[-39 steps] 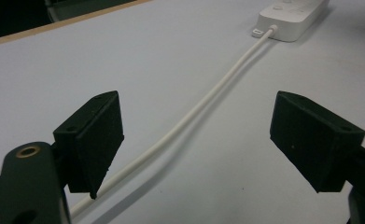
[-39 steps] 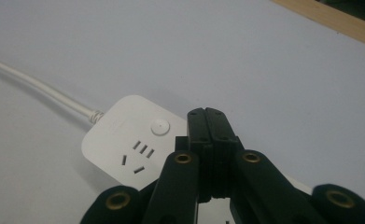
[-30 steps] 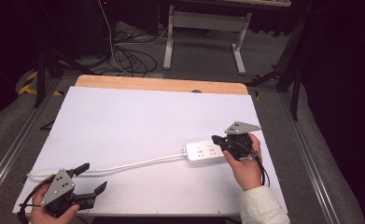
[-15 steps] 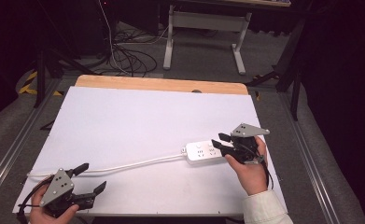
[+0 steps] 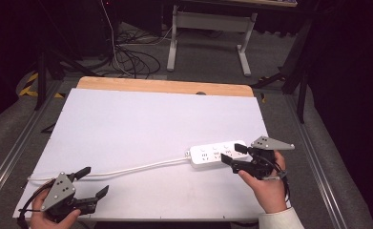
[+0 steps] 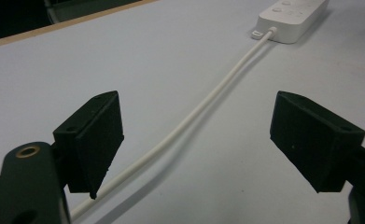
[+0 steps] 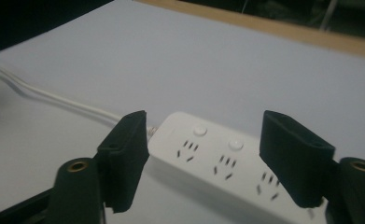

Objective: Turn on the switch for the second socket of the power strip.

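Observation:
A white power strip (image 5: 213, 153) lies flat on the white table top (image 5: 141, 124), right of centre. Its white cable (image 5: 127, 169) runs left toward the near left corner. My right gripper (image 5: 233, 153) hovers at the strip's right end, held by a hand. Its jaws have just been opening and stand apart, with the power strip (image 7: 217, 163) seen between them and no pad pressing on it. My left gripper (image 5: 94, 181) is open at the near left corner. In the left gripper view the cable (image 6: 208, 98) passes between the open jaws toward the power strip (image 6: 292, 11).
A wooden strip (image 5: 165, 86) borders the table's far edge. Beyond it on the floor lie loose black cables (image 5: 127, 59) and the white legs of a desk frame (image 5: 208, 24). Metal rails (image 5: 317, 157) run along both sides of the table.
The right gripper, shut at the strip's right end a second ago, has opened and drawn back a little to the right. The strip stays put. The left gripper has not moved.

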`<state>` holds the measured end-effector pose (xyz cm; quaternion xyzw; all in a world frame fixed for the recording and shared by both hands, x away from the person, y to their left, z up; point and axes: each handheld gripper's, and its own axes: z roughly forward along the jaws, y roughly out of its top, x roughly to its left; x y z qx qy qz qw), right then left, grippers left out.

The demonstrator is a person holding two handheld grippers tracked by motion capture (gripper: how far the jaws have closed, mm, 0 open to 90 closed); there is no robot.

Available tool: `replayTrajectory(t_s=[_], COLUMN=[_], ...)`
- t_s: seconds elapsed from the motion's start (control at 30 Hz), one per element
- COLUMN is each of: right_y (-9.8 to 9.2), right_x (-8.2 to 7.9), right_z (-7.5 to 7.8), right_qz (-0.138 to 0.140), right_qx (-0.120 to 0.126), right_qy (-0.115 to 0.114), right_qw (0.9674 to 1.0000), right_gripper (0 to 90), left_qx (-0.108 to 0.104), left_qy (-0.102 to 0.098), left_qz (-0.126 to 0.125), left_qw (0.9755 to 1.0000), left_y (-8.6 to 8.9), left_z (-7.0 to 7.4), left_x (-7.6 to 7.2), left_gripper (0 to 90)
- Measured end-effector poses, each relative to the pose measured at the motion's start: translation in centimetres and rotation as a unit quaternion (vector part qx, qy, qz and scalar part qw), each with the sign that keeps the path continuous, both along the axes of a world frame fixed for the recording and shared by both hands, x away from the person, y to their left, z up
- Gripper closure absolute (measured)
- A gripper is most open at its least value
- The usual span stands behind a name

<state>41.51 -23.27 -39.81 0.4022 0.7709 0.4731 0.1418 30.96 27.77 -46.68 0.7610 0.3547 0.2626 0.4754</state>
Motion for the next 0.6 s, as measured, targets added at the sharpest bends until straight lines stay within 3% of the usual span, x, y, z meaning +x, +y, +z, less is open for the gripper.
replayTrajectory(t_s=[0.33,0.6], right_y=[-1.3,-2.5], right_x=[-1.3,-2.5], right_z=[-1.1,-2.5], right_qz=[0.031,0.079], right_qx=[0.002,0.007], right_qy=[-0.027,-0.04], right_qw=[0.9992,0.9961], right_gripper=[21.3,13.0], left_qx=[0.001,-0.001], left_qy=[-0.002,-0.001], left_qz=[-0.003,-0.002], left_qw=[1.0,1.0], left_y=[0.0,-0.1], left_z=[0.1,0.2], left_x=[-0.1,-0.2], left_gripper=[17.7,17.5])
